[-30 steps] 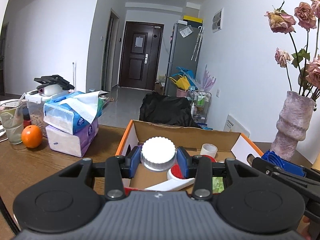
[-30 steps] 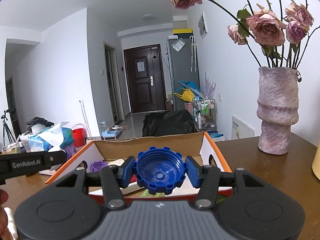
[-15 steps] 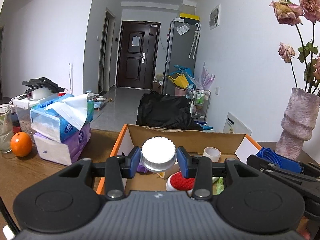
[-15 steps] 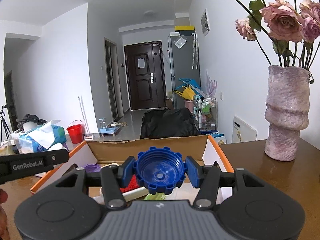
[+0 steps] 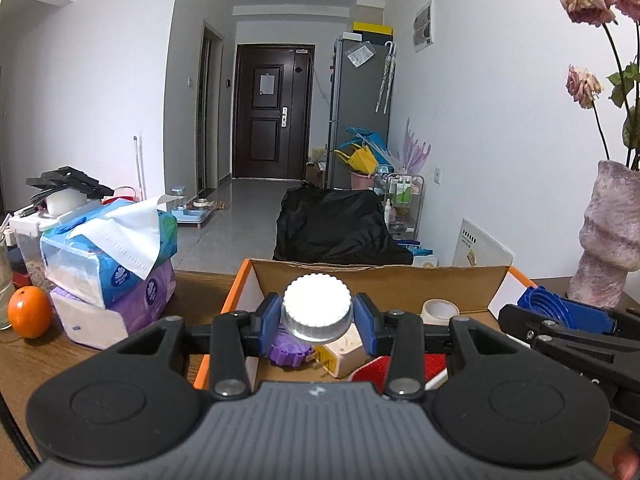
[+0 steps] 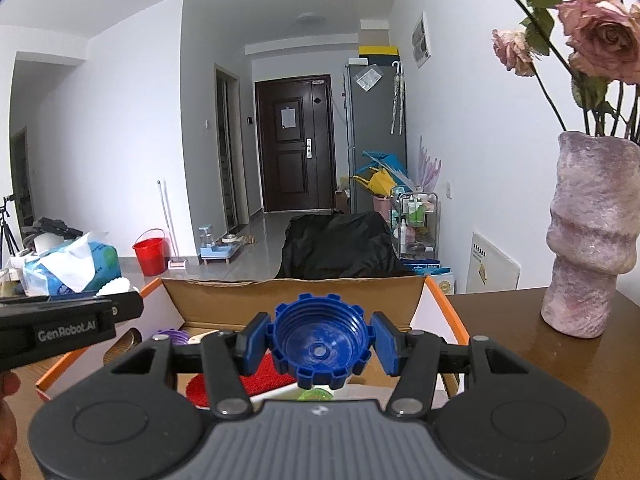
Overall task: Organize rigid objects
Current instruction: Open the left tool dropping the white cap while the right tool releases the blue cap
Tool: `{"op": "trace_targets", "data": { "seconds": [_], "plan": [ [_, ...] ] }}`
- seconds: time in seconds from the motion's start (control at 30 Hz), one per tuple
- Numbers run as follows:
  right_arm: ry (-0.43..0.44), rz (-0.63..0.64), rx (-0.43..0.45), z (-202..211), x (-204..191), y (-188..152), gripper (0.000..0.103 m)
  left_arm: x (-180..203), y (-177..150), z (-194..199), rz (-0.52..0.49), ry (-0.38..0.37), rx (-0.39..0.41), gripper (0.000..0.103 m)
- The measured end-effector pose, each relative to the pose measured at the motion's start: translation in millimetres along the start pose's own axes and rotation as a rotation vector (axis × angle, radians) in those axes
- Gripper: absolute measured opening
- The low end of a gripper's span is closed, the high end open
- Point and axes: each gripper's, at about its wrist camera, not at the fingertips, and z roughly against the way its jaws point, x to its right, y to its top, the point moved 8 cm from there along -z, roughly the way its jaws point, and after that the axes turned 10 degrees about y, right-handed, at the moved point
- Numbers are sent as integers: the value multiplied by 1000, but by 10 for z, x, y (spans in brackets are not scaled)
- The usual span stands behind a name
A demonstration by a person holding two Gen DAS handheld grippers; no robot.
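Left gripper is clamped on a white cap. The cap sits squarely between the blue pads, one pad on each side of its ribbed rim. Its flat closed top faces the camera and slightly upward; its axis runs roughly along the fingers. The cap is held in the air above the near left part of an open box.

Right gripper is clamped on a blue cap. This cap also sits centred between the pads, which press on opposite sides of its notched rim. Its open, threaded side faces the camera; its axis likewise runs along the fingers. It is held above the near edge of the box.

Box stands on a wooden table, flaps up. Inside are a purple cap, a beige plug, a red item and a tape roll; none touch the held caps.

Outside the box: tissue packs and an orange to its left, a vase to its right.

Both grippers lie side by side, near each other but apart.
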Motion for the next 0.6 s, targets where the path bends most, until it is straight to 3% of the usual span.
{"op": "trace_targets", "data": {
  "seconds": [0.6],
  "plan": [
    [6,4,-75,-187,86,-12,54,0,-102,-192,-30,2,-50,41]
  ]
}}
